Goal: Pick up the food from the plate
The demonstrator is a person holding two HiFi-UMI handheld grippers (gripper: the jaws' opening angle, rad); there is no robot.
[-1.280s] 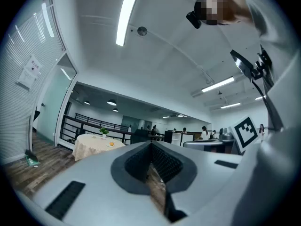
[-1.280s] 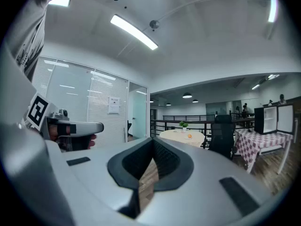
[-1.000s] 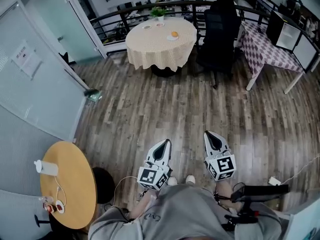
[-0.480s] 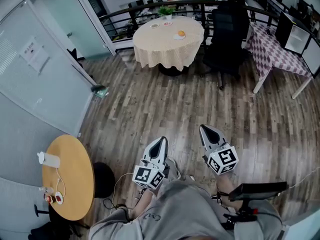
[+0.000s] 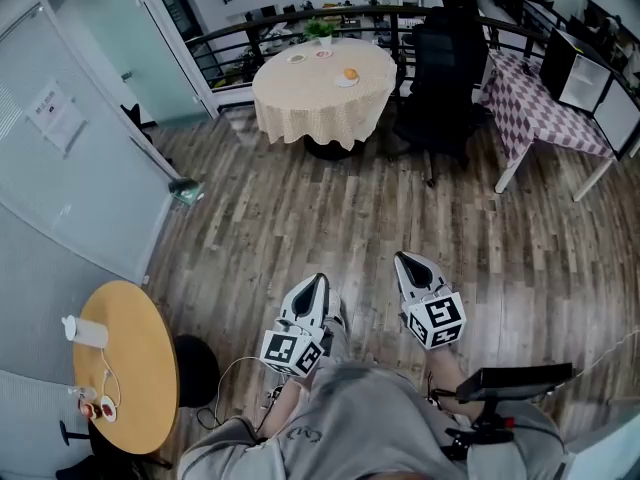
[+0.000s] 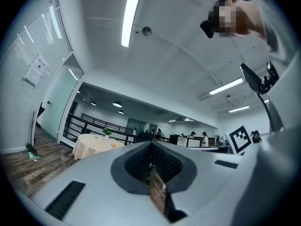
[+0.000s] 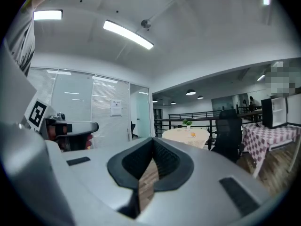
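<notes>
**Now: both grippers shut and empty, food on its plate across the room**

Far left in my head view is a small round wooden table (image 5: 135,368). On it lies a white cylinder (image 5: 86,332) on its side. Near the table's front edge sits a small dish (image 5: 104,408) with something red in it; I cannot tell what. A thin white cord runs between the two.

Beyond the glass partition (image 5: 70,158), at top centre, stands the round table (image 5: 320,88) under a cream cloth. It carries three dishes and a potted plant (image 5: 320,28) at the back.
- The plate (image 5: 347,78) on the right side holds the food (image 5: 349,72), a single orange lump.
- The two smaller dishes (image 5: 297,57) toward the back are too small to read for contents.

The left gripper (image 5: 318,282) is low in frame over bare wood floor, well apart from that table. Its own view shows the jaws pressed together with nothing between them.

The right gripper (image 5: 404,259) is just beside it, also over the floor. Its jaws are closed tip to tip and likewise empty. Its own view shows the cloth table in the distance.

To the right of the round table is a black office chair (image 5: 440,68), then a table with a checked cloth (image 5: 535,103).
</notes>
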